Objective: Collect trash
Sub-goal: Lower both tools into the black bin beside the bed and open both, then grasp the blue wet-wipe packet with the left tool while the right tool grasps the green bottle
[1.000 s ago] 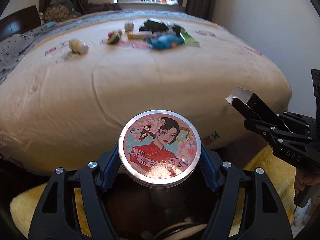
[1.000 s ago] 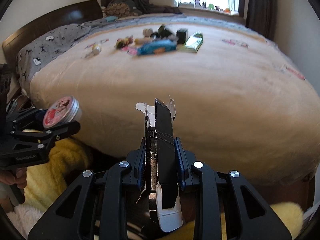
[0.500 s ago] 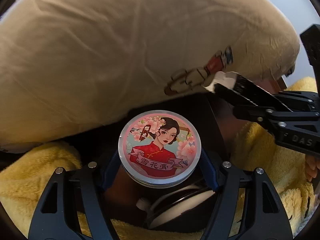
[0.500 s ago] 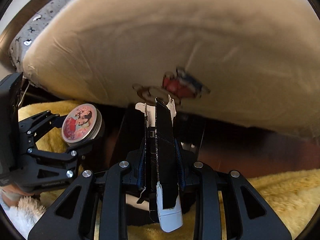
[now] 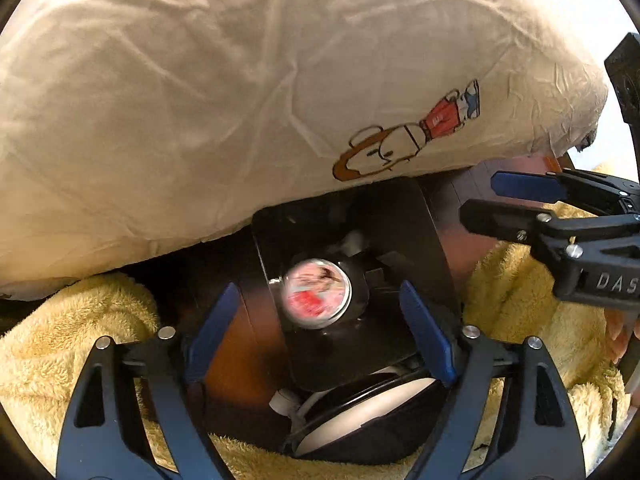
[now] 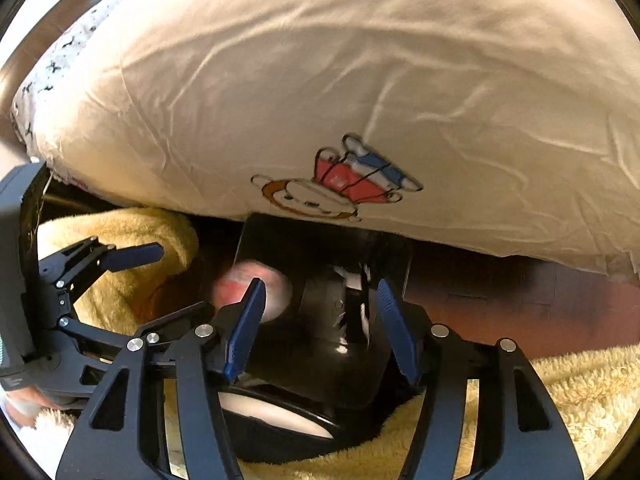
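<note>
As both grippers' jaws open, round tin (image 5: 316,298) and black carton (image 6: 352,308) drop, unclamped, into black bin (image 5: 424,240).

A cream bedcover (image 5: 200,100), printed with a cartoon figure (image 5: 408,136) outlined in brown and dressed in red and blue, is seen above a fluffy yellow blanket (image 5: 60,340). A round tin (image 5: 316,294) with a silver rim and a blurred pink, red and pale-blue lid is shown over a glossy black bin (image 5: 400,232). Blue pads on black frames are carried by the left gripper (image 5: 320,332) and the right gripper (image 6: 320,320).
</note>
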The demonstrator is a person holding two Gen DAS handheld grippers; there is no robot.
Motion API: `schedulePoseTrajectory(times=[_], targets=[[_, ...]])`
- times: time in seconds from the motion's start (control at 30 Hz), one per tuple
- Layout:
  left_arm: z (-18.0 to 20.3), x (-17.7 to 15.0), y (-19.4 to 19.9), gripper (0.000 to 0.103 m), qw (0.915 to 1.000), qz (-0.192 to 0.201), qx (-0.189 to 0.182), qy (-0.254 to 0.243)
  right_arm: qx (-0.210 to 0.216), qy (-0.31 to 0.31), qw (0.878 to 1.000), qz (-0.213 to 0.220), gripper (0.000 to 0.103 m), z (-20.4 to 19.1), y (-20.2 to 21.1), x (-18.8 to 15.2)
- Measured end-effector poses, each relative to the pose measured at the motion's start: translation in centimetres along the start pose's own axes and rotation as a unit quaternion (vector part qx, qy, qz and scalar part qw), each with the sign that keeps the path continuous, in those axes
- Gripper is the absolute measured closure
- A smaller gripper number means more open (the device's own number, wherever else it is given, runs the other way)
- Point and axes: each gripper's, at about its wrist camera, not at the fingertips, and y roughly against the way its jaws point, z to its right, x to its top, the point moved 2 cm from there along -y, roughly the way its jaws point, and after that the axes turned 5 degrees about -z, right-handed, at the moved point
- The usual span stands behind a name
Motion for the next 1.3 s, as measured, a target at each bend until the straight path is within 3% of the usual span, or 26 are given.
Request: schedulePoseTrajectory(times=[0.27, 0.57, 0.9, 1.07, 1.3], targets=[[-1.6, 1.1, 4.3, 0.017, 0.9981, 0.058, 0.014, 0.018, -0.051, 0.018, 0.995, 0.088, 0.041, 0.7, 6.3, 1.9], [-3.6, 3.6, 10.9, 0.017, 0.9866, 0.151, 0.057, 0.023, -0.082, 0.034, 0.979, 0.183, 0.036, 0.5, 11.5, 6.7], [-3.1, 10.8, 13.7, 0.017, 0.9783, 0.197, 0.062, 0.012, -0.099, 0.006, 0.972, 0.215, 0.036, 1.1, 12.7, 15.0], [-2.1, 15.8, 14.5, 0.017, 0.9754, 0.217, 0.04, -0.003, -0.097, -0.007, 0.972, 0.215, 0.036, 1.8, 12.4, 19.9], [-0.7, 21.6, 13.0, 0.018, 0.9776, 0.206, 0.036, -0.022, -0.099, -0.026, 0.976, 0.194, 0.037, 3.0, 11.2, 25.5]])
